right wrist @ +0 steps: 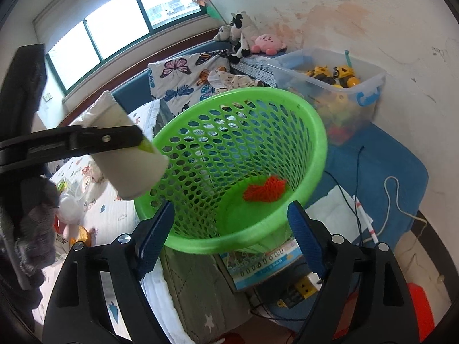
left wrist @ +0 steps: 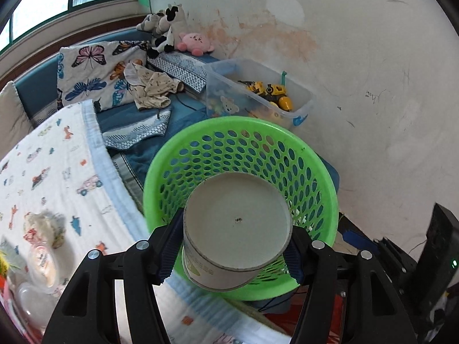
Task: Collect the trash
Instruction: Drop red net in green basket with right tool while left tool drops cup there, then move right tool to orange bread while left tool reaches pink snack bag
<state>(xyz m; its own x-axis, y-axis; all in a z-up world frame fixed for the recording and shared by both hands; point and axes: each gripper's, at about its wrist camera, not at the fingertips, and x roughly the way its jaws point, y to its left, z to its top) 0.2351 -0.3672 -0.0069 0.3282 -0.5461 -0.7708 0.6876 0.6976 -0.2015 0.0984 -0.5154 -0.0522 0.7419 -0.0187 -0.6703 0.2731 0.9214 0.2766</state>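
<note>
1. Left gripper (left wrist: 233, 246): clamped on a white paper cup (left wrist: 236, 229), one blue pad pressed to each side of the cup wall; the cup's flat base faces the wrist camera.
2. Seen from the right wrist, the cup (right wrist: 129, 154) hangs tilted just beside the left rim of the green basket (right wrist: 315, 132), at about rim height.
3. Right gripper (right wrist: 229, 235): spread wide, nothing between its blue pads (right wrist: 156, 235), poised over the near rim of the basket.
4. The green basket is a perforated plastic bin standing beside the bed; a piece of red netting (right wrist: 265, 190) lies on its bottom.
5. On the patterned bed cover (left wrist: 57, 172), lower left in the left view, lie further items: a crumpled wad and clear plastic containers (left wrist: 43, 261), blurred.
6. Behind the basket stands a clear storage box (right wrist: 370, 86) of toys against the stained wall; plush toys (right wrist: 266, 43) sit beyond it.
</note>
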